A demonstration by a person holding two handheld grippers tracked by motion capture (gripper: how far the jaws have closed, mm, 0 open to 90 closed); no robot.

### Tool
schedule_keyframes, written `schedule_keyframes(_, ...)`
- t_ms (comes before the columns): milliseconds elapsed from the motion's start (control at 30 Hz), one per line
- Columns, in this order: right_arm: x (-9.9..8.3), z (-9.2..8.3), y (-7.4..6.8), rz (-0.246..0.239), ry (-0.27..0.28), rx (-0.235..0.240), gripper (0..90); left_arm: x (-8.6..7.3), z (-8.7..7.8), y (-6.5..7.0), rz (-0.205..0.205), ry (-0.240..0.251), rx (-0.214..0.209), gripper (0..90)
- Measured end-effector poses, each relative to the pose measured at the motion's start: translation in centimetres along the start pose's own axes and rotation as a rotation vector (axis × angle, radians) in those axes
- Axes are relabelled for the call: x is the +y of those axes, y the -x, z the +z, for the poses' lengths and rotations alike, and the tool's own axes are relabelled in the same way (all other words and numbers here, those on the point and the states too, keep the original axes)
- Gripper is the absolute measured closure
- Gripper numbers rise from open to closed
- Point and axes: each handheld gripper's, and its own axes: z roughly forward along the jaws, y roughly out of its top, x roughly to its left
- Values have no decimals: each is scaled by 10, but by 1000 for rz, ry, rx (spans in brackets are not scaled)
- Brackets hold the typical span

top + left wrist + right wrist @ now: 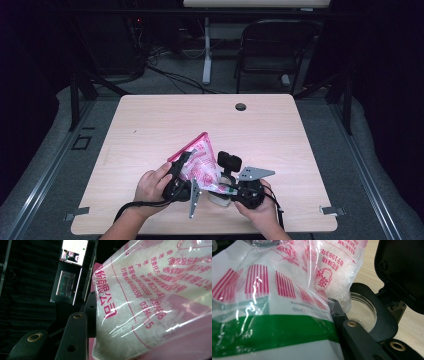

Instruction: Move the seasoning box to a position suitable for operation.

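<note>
You can't see your left gripper's (186,167) tips, because the pink and clear bag (200,162) of white grains covers them. In the right gripper view, the bag (274,302) hides one black jaw and part of the jar's (362,312) round mouth. The bag's small pink letters are too blurry to read.

A pale wood-grain counter (150,130) with rounded corners is seen from the high view, standing on grey carpeted floor (45,165). A round dark cable hole (241,106) is set near the far edge. Well nearer than that hole, close to the near edge, a small white container (220,199) with a hinged black lid is seen resting on the wood.
</note>
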Motion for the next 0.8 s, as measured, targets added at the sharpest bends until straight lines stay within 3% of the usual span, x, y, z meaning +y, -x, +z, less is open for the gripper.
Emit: schedule_keyframes(800,0,1,1,2,-4,-2,896,1,-1,0,16,-1,2,653)
